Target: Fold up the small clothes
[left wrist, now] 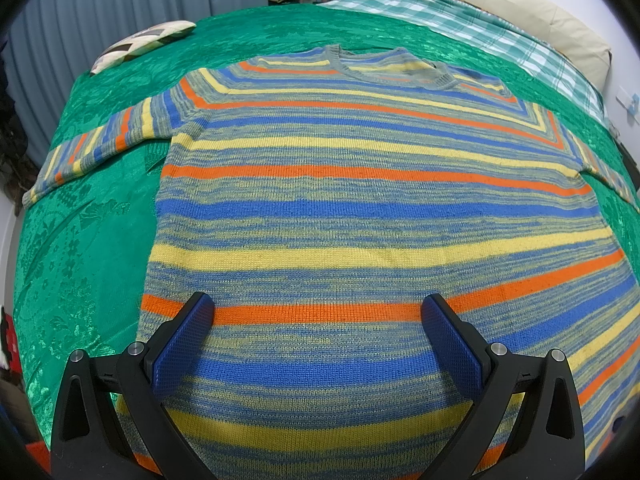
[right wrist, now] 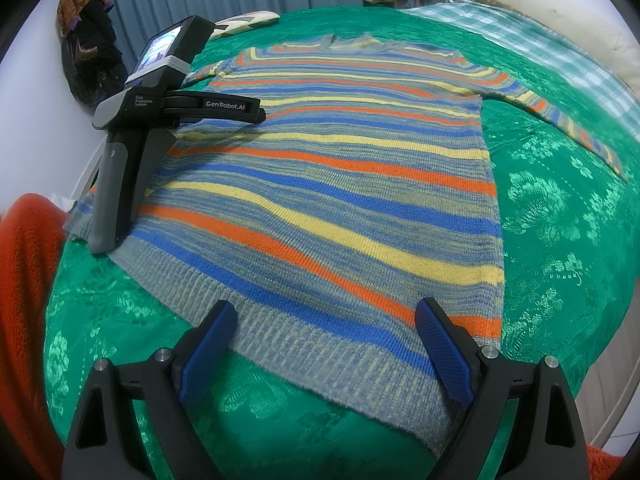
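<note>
Knit sweater w/ orange, blue, yellow stripes (right wrist: 340,184) lies flat on shiny green floral bedspread (right wrist: 560,216). Left hand-held gripper (left wrist: 318,316) and right hand-held gripper (right wrist: 326,322) both released, textured blue pads (right wrist: 208,354) spread wide over ribbed hem.

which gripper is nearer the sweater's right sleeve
Right. The right gripper hangs over the hem on the same side as that sleeve; the left gripper is over the sweater on the far side.

Each claw (right wrist: 326,346) has black arms, blue textured pads (right wrist: 206,354) and silver screws (right wrist: 163,354).
</note>
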The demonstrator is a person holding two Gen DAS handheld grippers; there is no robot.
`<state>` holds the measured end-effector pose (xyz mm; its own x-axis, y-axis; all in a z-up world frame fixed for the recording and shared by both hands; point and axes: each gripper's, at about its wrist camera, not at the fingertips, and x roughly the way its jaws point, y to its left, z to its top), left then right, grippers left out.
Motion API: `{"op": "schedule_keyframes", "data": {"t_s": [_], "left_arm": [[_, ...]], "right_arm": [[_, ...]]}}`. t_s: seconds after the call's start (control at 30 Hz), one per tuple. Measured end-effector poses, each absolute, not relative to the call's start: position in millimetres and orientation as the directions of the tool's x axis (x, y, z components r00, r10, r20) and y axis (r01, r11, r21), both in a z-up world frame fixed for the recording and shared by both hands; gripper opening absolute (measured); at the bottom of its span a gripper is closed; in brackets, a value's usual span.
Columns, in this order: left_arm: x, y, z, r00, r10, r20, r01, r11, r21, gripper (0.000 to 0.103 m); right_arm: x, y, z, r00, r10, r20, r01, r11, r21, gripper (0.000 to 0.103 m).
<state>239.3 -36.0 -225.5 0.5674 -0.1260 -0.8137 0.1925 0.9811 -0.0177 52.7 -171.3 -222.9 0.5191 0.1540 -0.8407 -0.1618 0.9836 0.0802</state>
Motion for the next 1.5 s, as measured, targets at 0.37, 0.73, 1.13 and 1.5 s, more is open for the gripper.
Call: {"op": "schedule_keyframes", "data": {"t_s": [0.37,0.73,1.13,1.5], "left_arm": [[239.3,-35.8,-225.5,0.567,-0.126,-0.814,0.192,0.981,-0.018,0.103],[239.3,-35.7,-225.5,0.568,-0.126,-0.814,0.192,0.981,-0.018,0.103],[239.2,-36.0,-225.5,0.568,-0.126,-0.814,0.192,0.981,-0.018,0.103],[239.3,-35.8,-225.5,0.568,-0.125,-0.814,0.191,0.981,-0.018,0.103]], "right_arm": [[52.8,-170.4,-223.6,0.52,0.151,-0.841,-0.163,0.984,0.076,0.091],[50.7,-172.9,-222.5,0.521,0.154,-0.84,-0.165,0.983,0.078,0.091],[50.0,-172.8,-223.0,0.52,0.153,-0.84,-0.166,0.983,0.076,0.091],[49.8,-172.1,-222.7,0.52,0.154,-0.84,-0.165,0.983,0.078,0.091]]}}
